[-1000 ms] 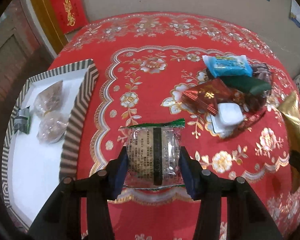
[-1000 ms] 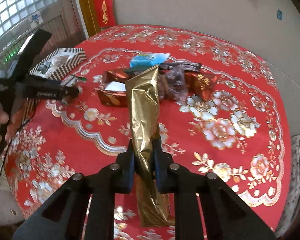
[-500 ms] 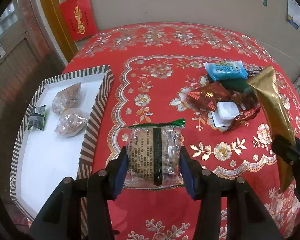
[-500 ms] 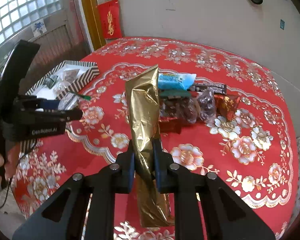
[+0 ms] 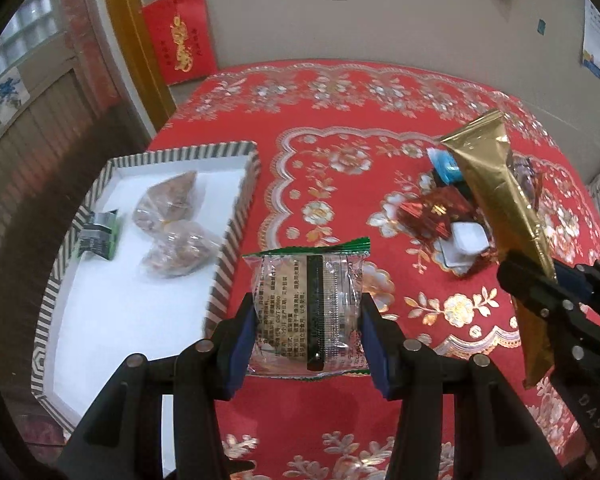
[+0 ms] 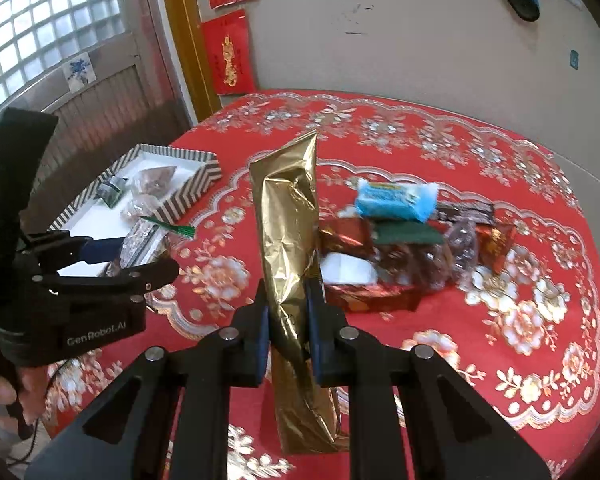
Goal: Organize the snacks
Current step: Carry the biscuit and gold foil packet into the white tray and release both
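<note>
Carrying both loads above the table (image 5: 379, 100): left claw (image 5: 305, 326) clamps a clear cake packet (image 5: 307, 304) just right of the striped tray (image 5: 236, 216); right claw (image 6: 287, 320) pinches a gold pouch (image 6: 290, 240) further right. Risks: pouch slipping through the narrow pinch; claws colliding at the tray.

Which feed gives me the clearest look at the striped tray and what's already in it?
The left wrist view: the striped tray shows nearly whole from above, with two clear bags and a small dark packet on its white floor. The right wrist view shows the tray smaller, farther off, its near end hidden behind the left hand-held gripper.
</note>
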A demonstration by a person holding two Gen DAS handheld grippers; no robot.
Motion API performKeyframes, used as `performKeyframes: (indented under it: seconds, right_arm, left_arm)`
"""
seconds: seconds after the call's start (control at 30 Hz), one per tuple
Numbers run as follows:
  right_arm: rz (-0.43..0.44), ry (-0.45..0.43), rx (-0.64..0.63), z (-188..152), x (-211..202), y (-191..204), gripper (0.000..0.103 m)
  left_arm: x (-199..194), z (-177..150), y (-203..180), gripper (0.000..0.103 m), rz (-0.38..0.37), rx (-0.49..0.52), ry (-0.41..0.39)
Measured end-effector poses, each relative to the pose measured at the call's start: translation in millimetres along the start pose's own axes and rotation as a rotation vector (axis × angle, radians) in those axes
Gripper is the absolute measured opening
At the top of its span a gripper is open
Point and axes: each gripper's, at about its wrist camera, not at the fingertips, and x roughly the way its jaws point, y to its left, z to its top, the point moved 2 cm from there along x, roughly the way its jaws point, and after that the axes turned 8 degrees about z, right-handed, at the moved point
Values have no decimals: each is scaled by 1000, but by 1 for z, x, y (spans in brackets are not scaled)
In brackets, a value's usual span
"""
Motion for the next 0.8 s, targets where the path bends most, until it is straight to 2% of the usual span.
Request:
performKeyframes:
  seconds: [0.23, 0.63, 0.8]
  right_arm:
    - [27, 2, -20, 16, 15, 27, 14]
    - [95, 4, -104, 57, 48, 100, 14]
    - [122, 18, -143, 71, 68, 135, 14]
  left_arm:
    - [-5, 8, 34, 49, 21, -42, -13]
    - [2, 9, 126, 49, 90, -151, -6]
    - [15, 0, 166, 49, 119, -209, 21]
